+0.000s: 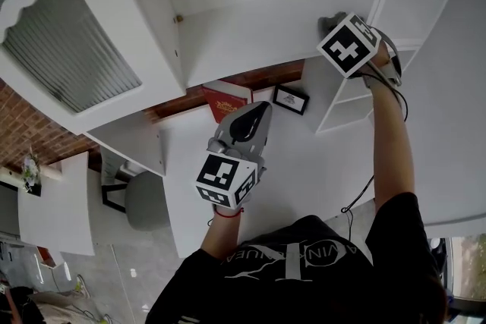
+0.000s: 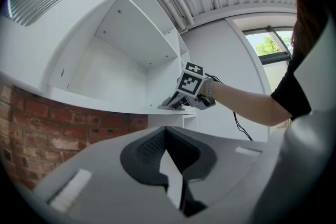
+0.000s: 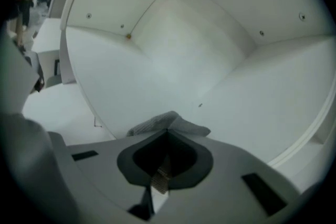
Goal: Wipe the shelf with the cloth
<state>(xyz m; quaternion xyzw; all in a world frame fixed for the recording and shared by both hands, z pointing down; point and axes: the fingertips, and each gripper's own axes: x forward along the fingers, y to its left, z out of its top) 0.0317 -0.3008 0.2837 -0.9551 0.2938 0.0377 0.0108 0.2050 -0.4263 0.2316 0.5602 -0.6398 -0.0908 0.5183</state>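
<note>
Right gripper [image 3: 168, 132], jaws pinched on a crumpled grey cloth [image 3: 157, 123], rests it on the white shelf board [image 3: 252, 94] above a red brick wall [image 2: 47, 128], while the left gripper [image 2: 167, 131] hovers closed and empty.

Head view overhead; shelf [image 1: 250, 42] in all

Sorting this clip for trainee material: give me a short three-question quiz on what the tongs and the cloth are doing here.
1. True or false: the right tongs are shut on the grey cloth.
2. Which tongs hold nothing? A: left tongs. B: right tongs. C: both.
3. Fill in: the grey cloth rests on the white ____.
Key: 1 true; 2 A; 3 shelf.
</note>
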